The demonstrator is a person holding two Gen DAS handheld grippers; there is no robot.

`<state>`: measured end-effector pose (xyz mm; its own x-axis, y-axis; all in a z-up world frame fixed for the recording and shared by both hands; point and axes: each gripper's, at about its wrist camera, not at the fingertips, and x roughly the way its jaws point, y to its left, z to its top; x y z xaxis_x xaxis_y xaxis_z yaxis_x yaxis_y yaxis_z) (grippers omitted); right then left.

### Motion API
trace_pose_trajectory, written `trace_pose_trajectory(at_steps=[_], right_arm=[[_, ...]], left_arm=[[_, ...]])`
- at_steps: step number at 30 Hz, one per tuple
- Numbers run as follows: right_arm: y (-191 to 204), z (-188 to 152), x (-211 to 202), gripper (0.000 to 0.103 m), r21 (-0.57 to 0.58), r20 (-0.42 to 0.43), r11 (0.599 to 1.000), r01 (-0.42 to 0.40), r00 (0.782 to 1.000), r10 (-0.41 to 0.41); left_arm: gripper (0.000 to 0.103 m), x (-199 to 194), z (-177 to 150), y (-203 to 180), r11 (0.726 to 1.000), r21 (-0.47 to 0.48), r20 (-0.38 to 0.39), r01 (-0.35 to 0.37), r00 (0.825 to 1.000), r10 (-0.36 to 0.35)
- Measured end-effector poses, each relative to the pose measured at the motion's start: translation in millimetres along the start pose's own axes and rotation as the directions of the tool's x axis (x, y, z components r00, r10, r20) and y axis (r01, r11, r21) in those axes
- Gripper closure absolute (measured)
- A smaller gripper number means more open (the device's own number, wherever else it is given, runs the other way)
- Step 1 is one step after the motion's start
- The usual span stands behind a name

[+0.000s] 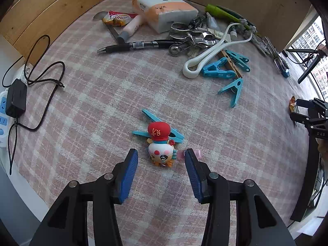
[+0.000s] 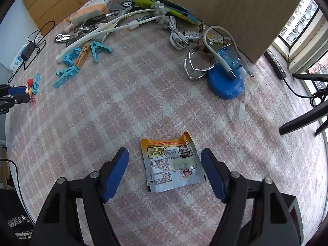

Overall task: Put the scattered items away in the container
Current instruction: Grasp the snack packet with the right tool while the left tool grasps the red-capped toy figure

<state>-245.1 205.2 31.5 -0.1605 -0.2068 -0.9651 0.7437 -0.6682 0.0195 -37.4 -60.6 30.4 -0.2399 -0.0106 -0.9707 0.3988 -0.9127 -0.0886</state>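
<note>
A small toy figure (image 1: 162,143) with a red cap lies on the pink checked cloth (image 1: 102,102), resting against a blue clothes peg (image 1: 157,123). My left gripper (image 1: 161,151) points down over it, open, its blue pads on either side of the toy without touching. A pink bit (image 1: 198,152) peeks out behind the right pad. In the right wrist view, a flattened coffee-creamer sachet (image 2: 172,164) lies between the pads of my open right gripper (image 2: 165,150), which do not press on it. No container is plainly in view.
Clutter lines the back: a tissue pack (image 1: 164,8), a pen (image 1: 131,46), metal tools (image 1: 188,39), blue pegs (image 1: 225,69), a white cable (image 2: 176,34), a blue tape measure (image 2: 225,84), a wire strainer (image 2: 196,63). Wooden boards (image 1: 51,10) wall the back. A power strip (image 1: 4,110) lies left.
</note>
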Motion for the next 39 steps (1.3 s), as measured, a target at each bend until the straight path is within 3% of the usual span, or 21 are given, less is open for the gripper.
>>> trace_pose_trajectory(at_steps=[10,12,14,25,33,39], right_arm=[[-1.0,-4.6,2.9,0.032,0.043,-0.001,0.999,0.021,1.000,-0.021],[-2.6,-5.0,0.9,0.039,0.066,0.009,0.997,0.039,0.999,-0.039],[-3.4,-6.4,-2.6,0.053,0.086,0.022,0.996,0.039,0.999,-0.041],[2.1,-18.9,-13.4,0.061,0.156,0.059,0.987,0.035,0.997,-0.044],[-7.7,-33.3,-37.6,0.063,0.266,0.122,0.964,-0.005,0.992,-0.029],[-7.9,-49.6,-67.8,0.064,0.359,0.189,0.932,-0.037,0.981,-0.034]], left_arm=[[0.063,0.2,-5.0,21.3,0.999,-0.041,-0.024,0.016,1.000,-0.017],[0.066,0.7,-4.4,23.7,0.999,-0.043,-0.023,0.003,1.000,-0.004],[0.075,1.5,-1.1,25.0,0.999,-0.035,-0.020,0.001,1.000,-0.001],[0.080,-17.5,-7.4,45.1,0.998,-0.066,0.029,-0.013,0.999,0.015],[0.080,-42.1,-11.3,33.8,0.997,-0.071,0.059,0.006,0.998,-0.002],[0.080,-71.4,-10.8,-12.9,0.999,0.025,0.112,0.048,0.992,-0.050]])
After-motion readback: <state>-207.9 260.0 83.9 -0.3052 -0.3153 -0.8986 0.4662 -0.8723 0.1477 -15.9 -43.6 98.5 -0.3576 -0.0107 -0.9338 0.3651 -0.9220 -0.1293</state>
